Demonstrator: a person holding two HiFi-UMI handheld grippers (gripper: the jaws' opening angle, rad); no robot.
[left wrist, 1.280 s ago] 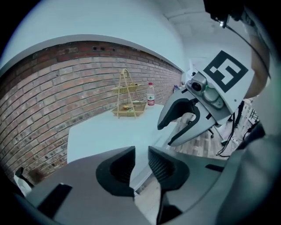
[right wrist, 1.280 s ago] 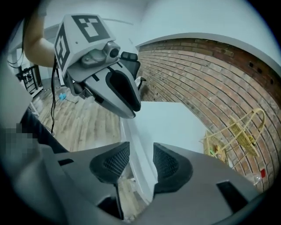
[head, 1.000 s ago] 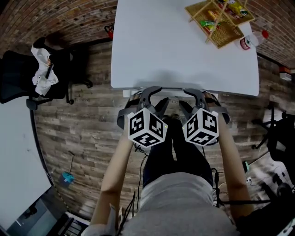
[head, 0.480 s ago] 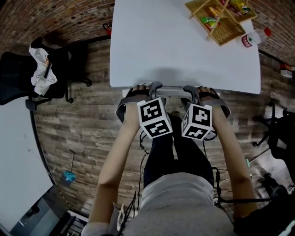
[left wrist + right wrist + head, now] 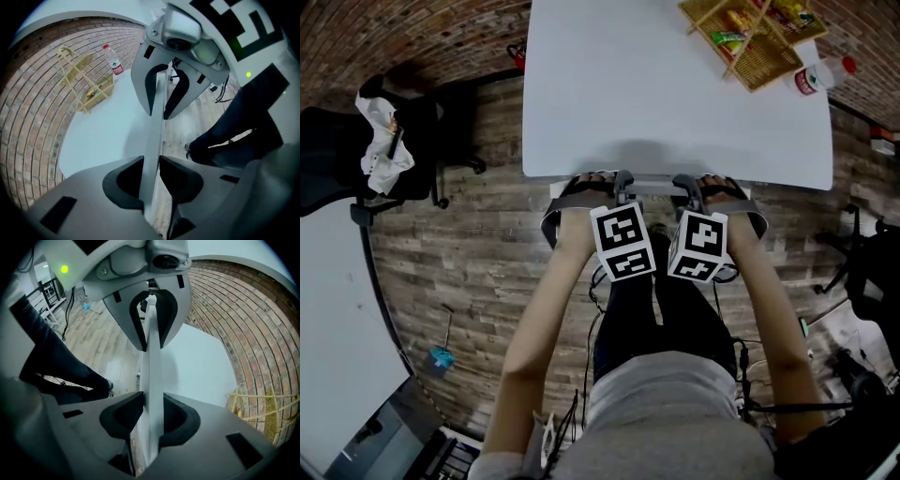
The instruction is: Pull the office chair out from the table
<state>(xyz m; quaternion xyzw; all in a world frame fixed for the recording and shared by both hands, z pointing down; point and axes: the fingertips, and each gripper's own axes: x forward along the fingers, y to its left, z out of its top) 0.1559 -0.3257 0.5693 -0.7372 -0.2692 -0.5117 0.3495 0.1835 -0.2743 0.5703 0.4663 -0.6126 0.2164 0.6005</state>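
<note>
In the head view, you're holding the left gripper [image 5: 619, 184] and right gripper [image 5: 686, 186] at the white table's [image 5: 656, 94] near edge. The office chair [image 5: 551, 225] is sitting tucked under it, with only its pale grey top rail [image 5: 649, 187] and curved sides showing. In the left gripper view the jaws are closing, pads pressing that thin rail [image 5: 154, 126]. The right gripper view is showing likewise: jaws closing, clamping the rail [image 5: 152, 371].

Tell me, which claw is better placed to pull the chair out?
Neither, both match: left claw and right claw are closing on the chair's pale bar, side by side.
</note>
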